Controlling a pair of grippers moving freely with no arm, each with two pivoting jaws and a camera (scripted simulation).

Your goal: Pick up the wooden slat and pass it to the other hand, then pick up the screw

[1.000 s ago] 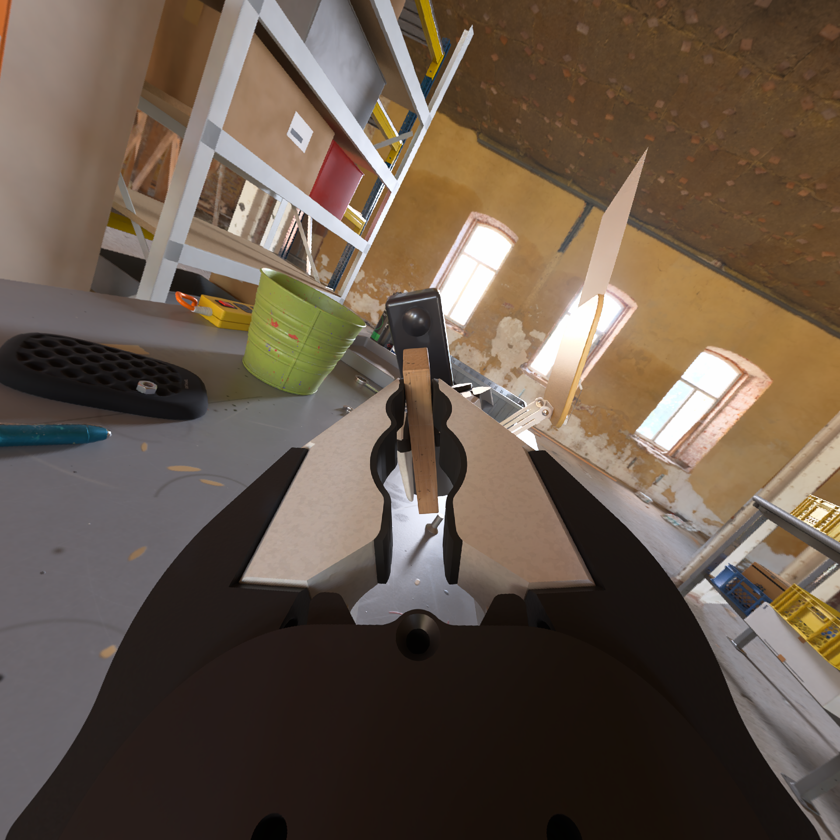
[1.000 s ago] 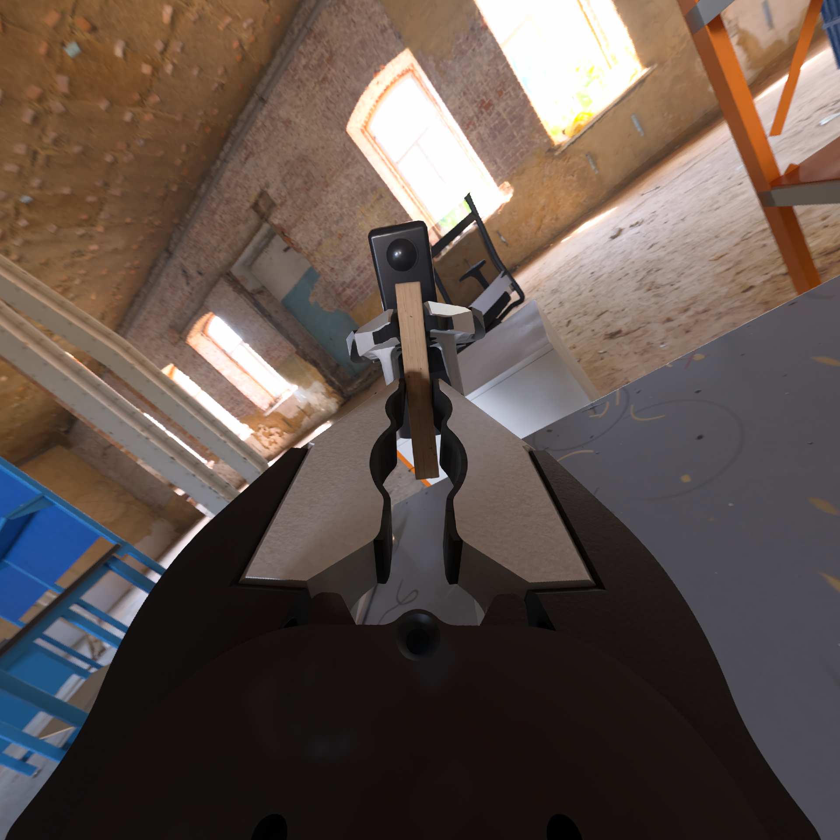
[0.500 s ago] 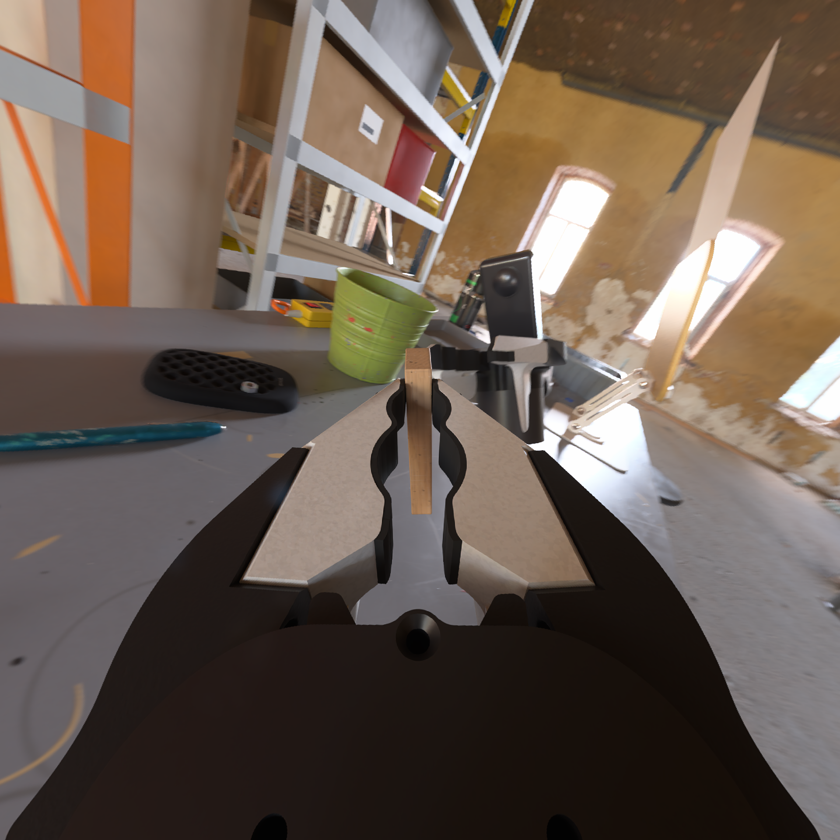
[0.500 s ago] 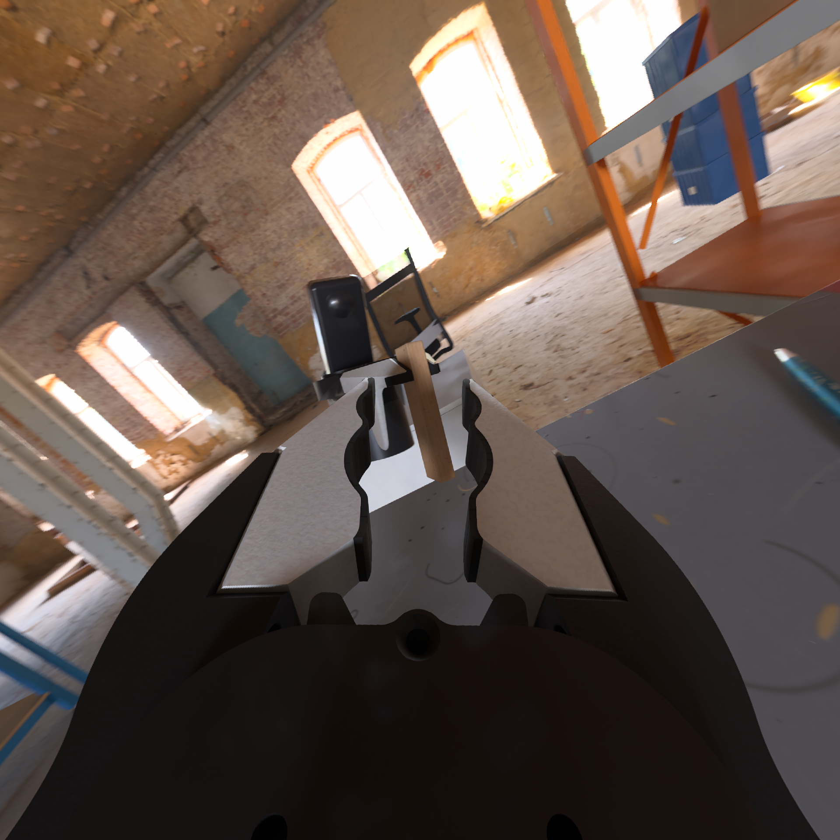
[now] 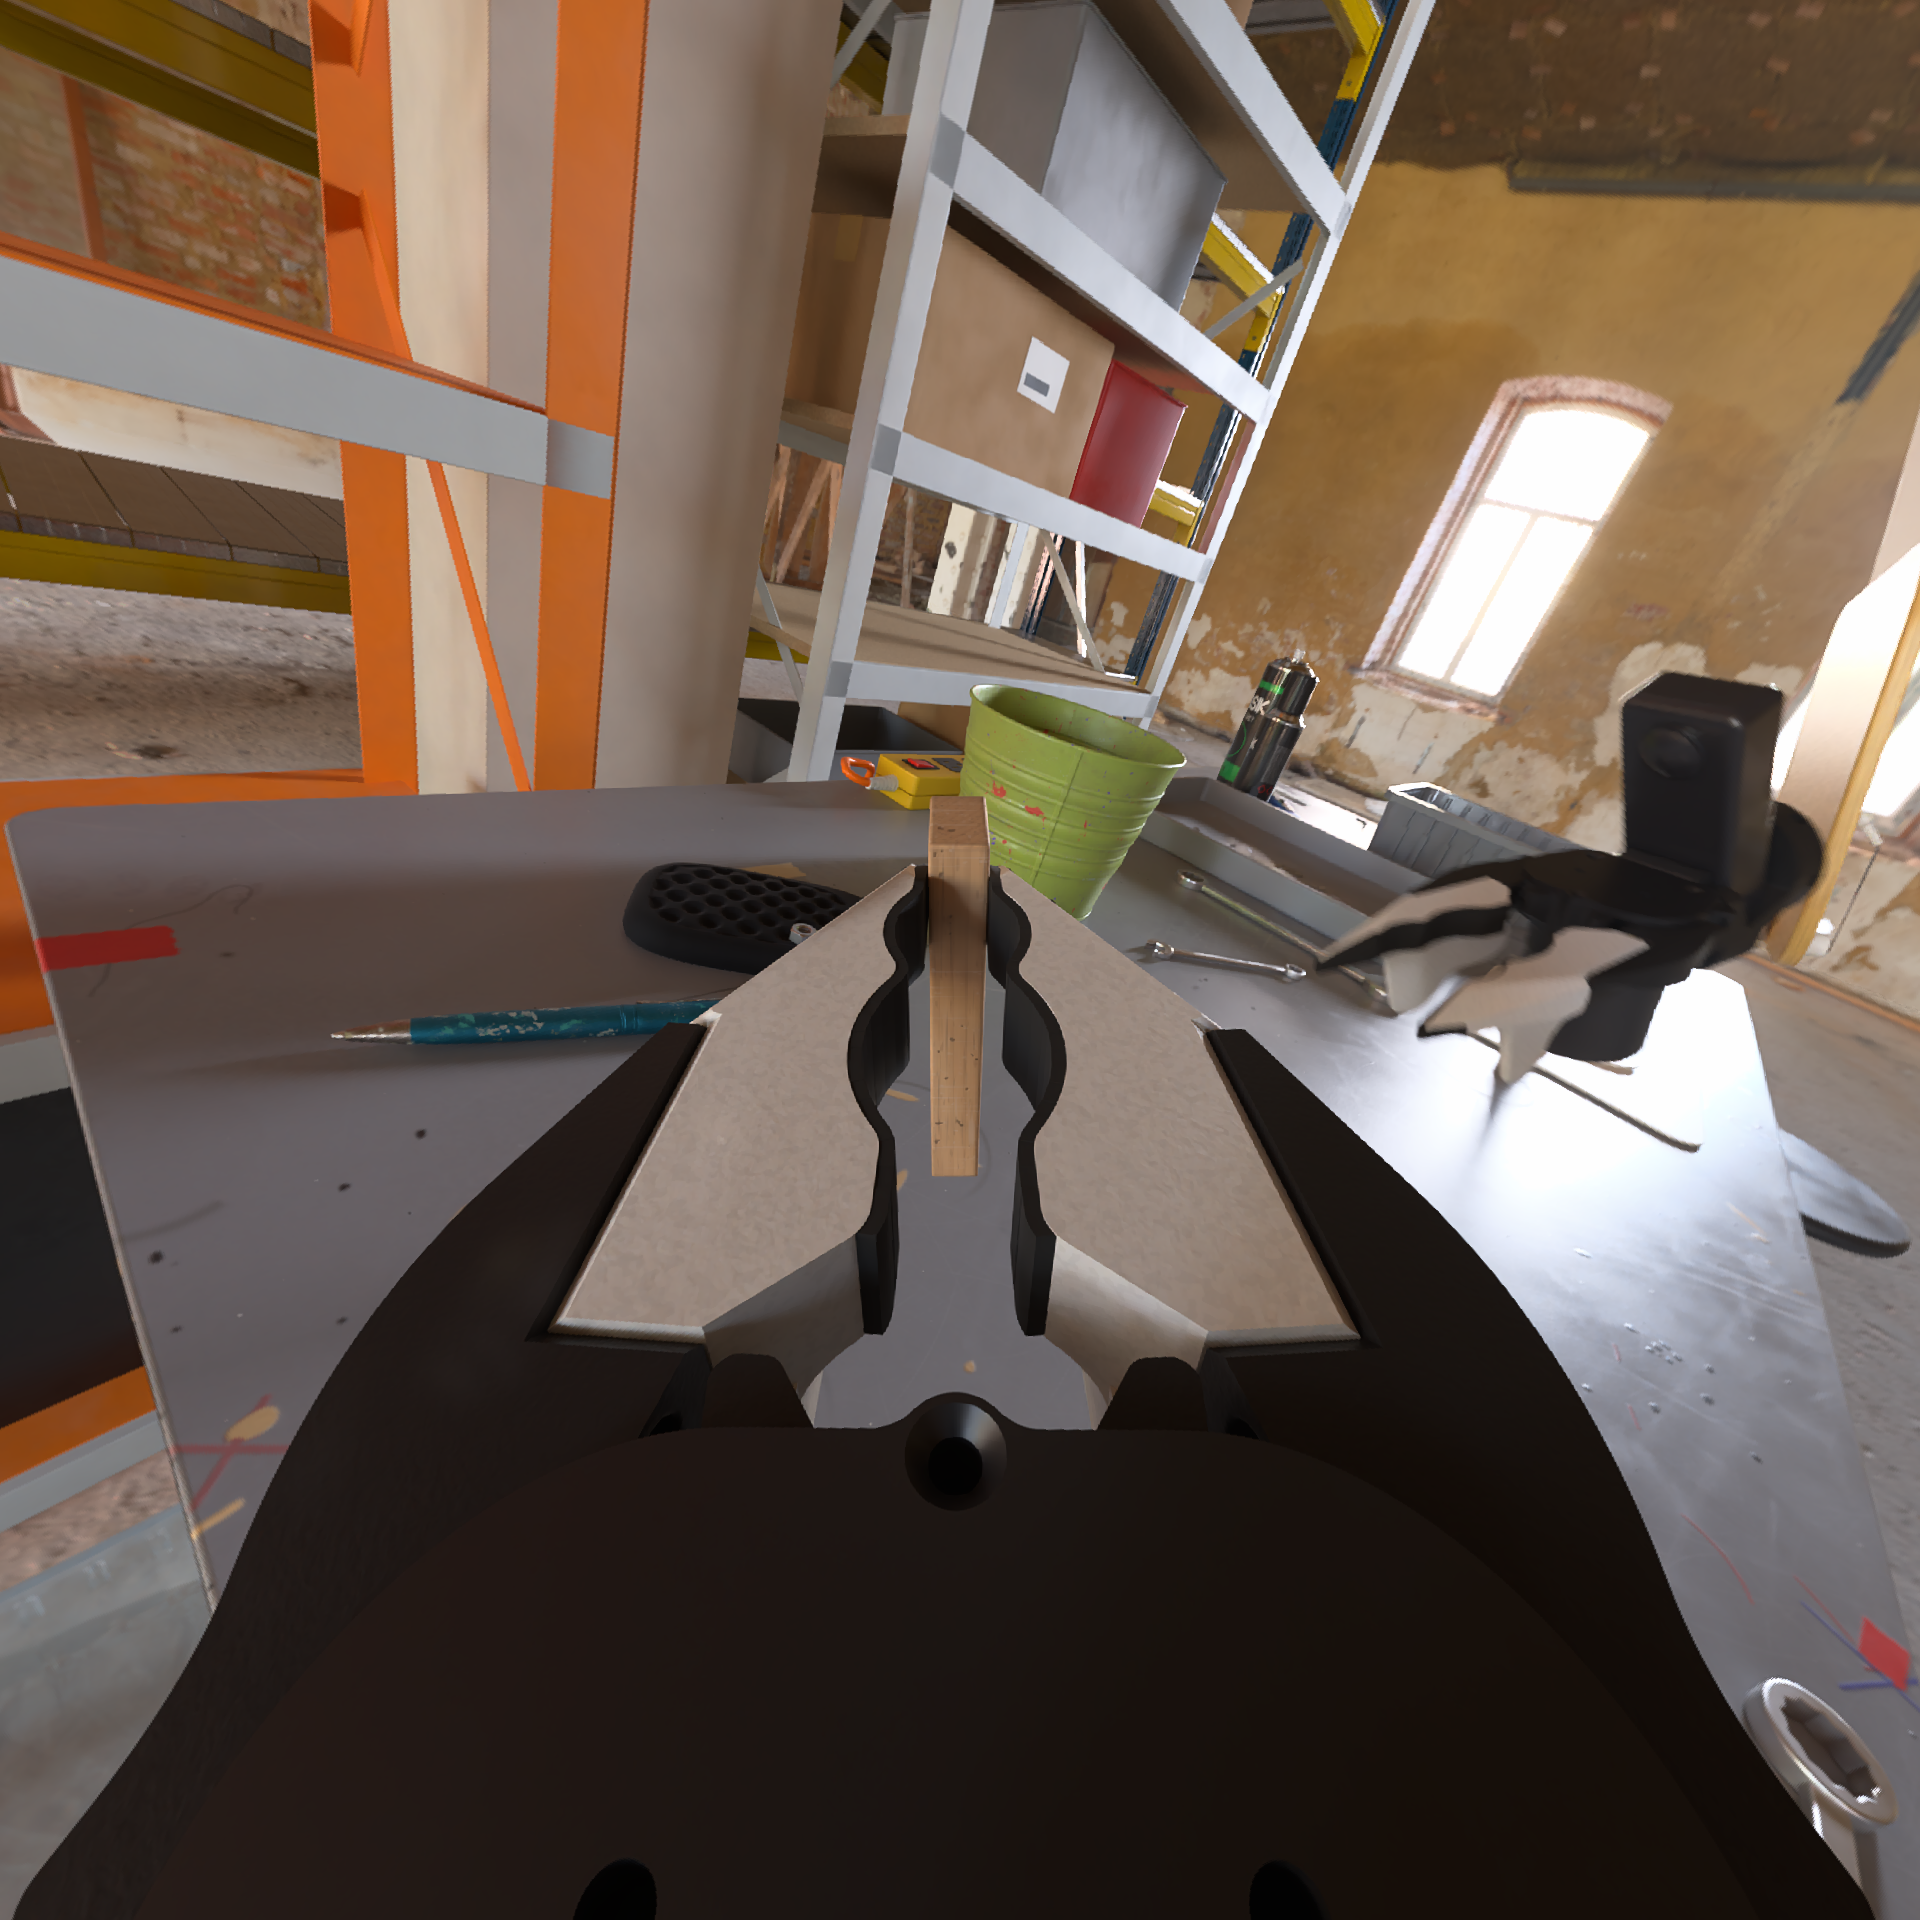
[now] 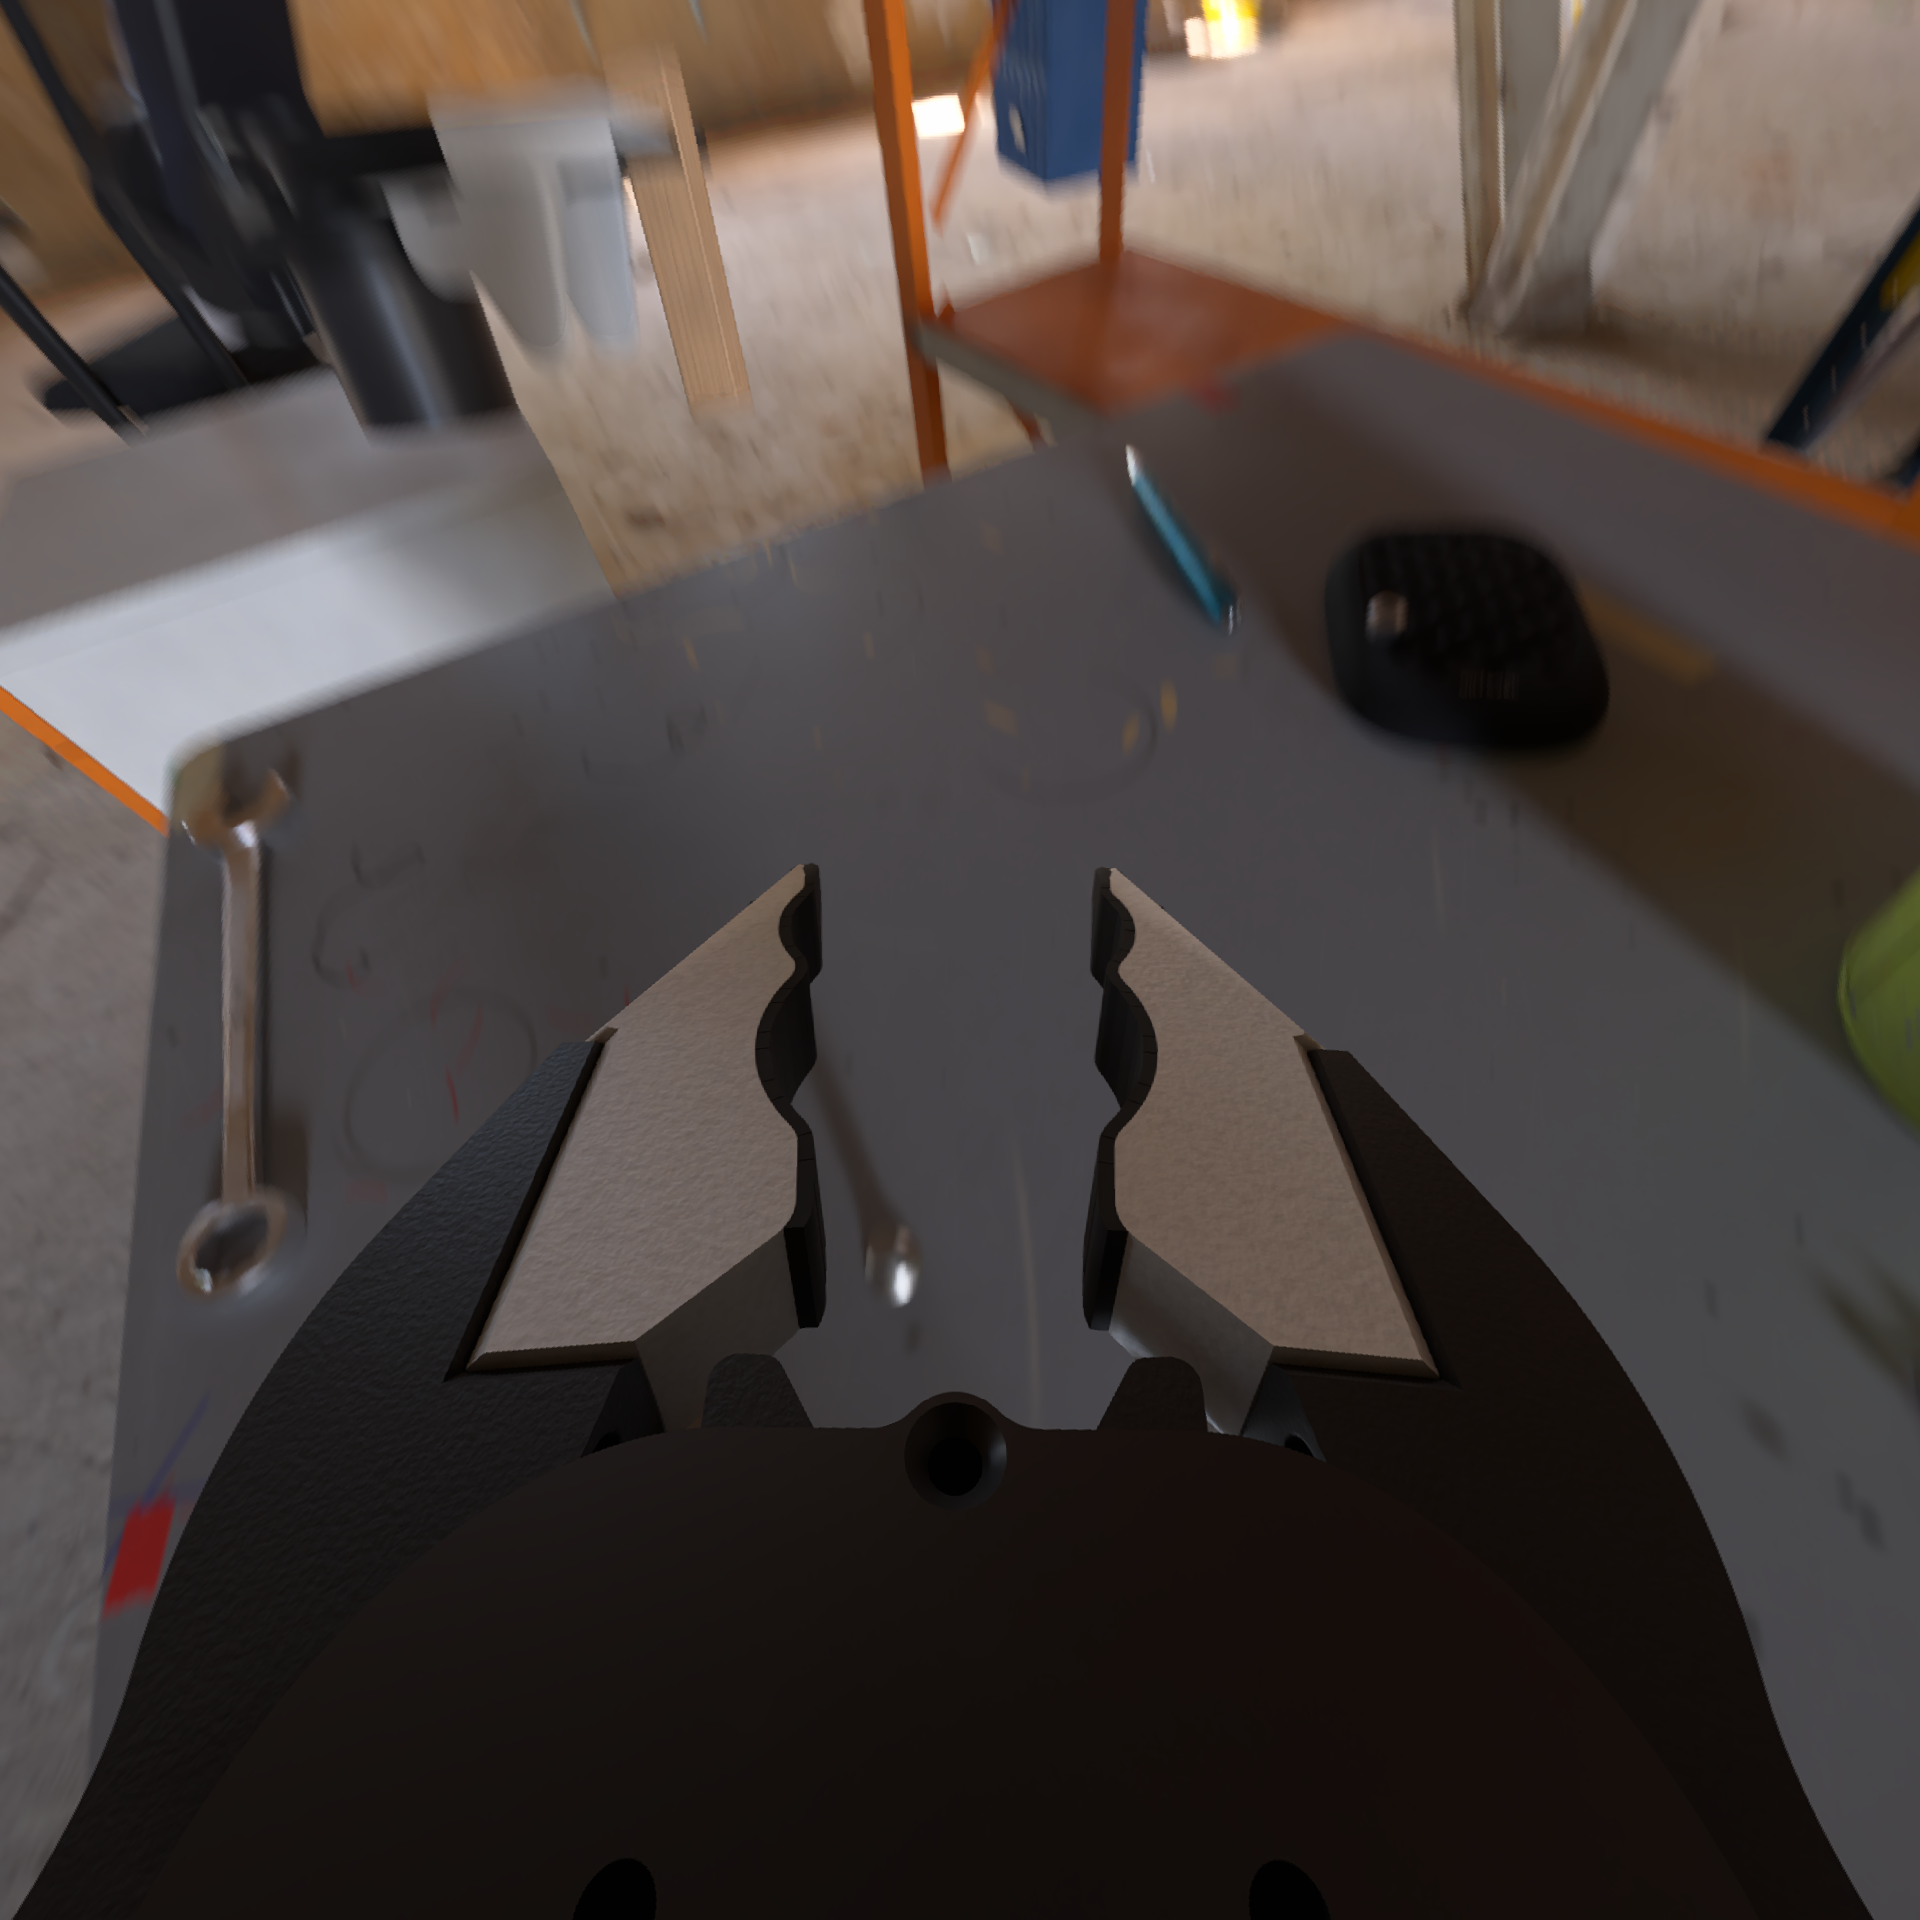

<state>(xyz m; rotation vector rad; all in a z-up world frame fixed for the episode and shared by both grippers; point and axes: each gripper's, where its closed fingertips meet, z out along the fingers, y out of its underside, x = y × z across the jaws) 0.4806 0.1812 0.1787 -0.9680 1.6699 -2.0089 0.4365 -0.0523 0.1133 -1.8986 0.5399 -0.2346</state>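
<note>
Holds the wooden slat (image 5: 956,1018) upright above the table (image 6: 935,707), pinched in the left gripper (image 5: 956,883). Points the right gripper (image 6: 956,878) down, spread wide and empty, over a small wrench (image 6: 883,1236). Shows no screw clearly, so cannot place it.

In the right wrist view, bare worktop (image 6: 935,748) lies open at 12 o'clock ahead of the parted fingers. A wrench (image 6: 241,1039) lies at 9 o'clock, a smaller wrench (image 6: 868,1195) between the fingers. A black perforated mat (image 6: 1465,649) and a teal pen (image 6: 1179,540) lie at 1 o'clock, a green bucket (image 6: 1886,997) at 3 o'clock.
</note>
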